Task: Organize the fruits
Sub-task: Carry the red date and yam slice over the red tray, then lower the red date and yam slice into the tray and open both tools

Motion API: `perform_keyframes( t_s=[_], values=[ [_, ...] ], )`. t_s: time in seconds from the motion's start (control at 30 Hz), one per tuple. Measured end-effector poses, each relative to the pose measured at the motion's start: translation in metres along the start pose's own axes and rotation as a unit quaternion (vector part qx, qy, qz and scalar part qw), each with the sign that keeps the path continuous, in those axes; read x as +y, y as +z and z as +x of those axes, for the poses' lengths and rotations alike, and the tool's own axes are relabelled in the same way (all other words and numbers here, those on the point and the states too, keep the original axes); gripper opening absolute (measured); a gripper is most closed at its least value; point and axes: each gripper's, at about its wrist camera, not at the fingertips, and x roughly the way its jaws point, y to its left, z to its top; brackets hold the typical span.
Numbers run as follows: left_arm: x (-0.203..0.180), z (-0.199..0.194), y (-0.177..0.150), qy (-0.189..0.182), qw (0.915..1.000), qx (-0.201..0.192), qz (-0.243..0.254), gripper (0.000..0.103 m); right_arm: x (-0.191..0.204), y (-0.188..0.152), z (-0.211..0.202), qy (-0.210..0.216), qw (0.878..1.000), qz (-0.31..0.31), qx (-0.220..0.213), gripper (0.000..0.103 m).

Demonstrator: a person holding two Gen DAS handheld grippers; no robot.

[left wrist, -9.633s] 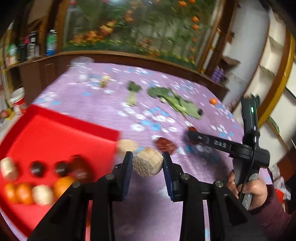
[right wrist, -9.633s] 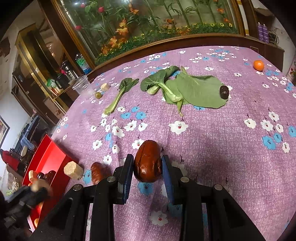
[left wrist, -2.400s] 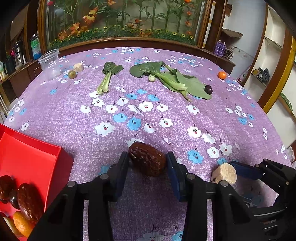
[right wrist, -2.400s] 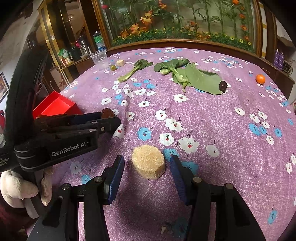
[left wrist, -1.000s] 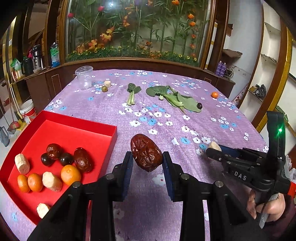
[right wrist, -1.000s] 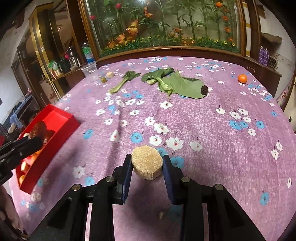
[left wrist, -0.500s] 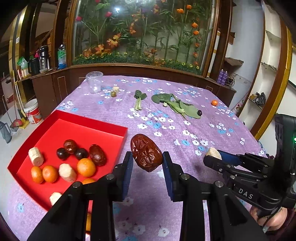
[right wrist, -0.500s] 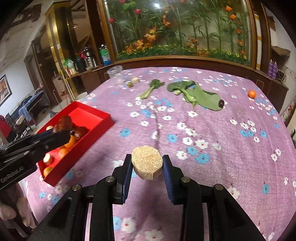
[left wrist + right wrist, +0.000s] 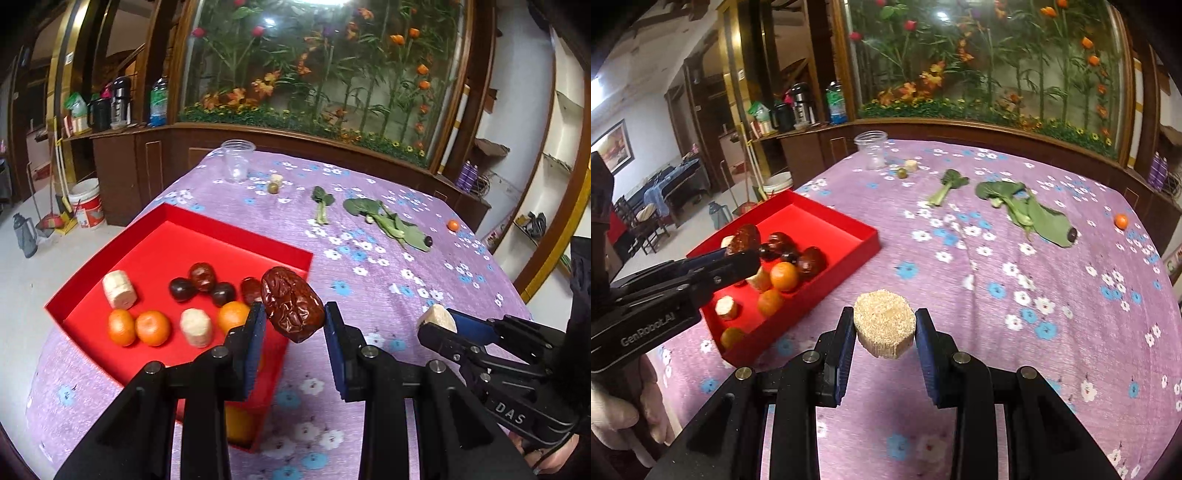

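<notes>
Tablecloth is purple with flowers, aquarium far behind; left gripper pinches a date, right gripper pinches a beige chunk.

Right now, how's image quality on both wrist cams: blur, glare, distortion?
Left wrist: strong fisheye bend with dark corners; glare on the glass flower display; the date in the left gripper is sharp. Right wrist: same warp; the sugarcane chunk in the right gripper is crisp; the red tray is readable, and the far tabletop looks a little softer.
</notes>
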Motion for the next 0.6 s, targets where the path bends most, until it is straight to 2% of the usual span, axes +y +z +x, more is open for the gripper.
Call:
perform_keyframes(
  t_s=[0.33,0.6],
  values=[
    [0.044,-0.002,-0.002,0.030,0.9988,-0.004,-0.038,0.031,0.047,0.012,0.021,0.028,0.999,-0.035,0.016,0.035],
    [0.103,0.002,-0.003,0.065,0.9937,0.000,-0.091,0.031,0.084,0.033,0.050,0.051,0.997,-0.058,0.030,0.035]
  ],
)
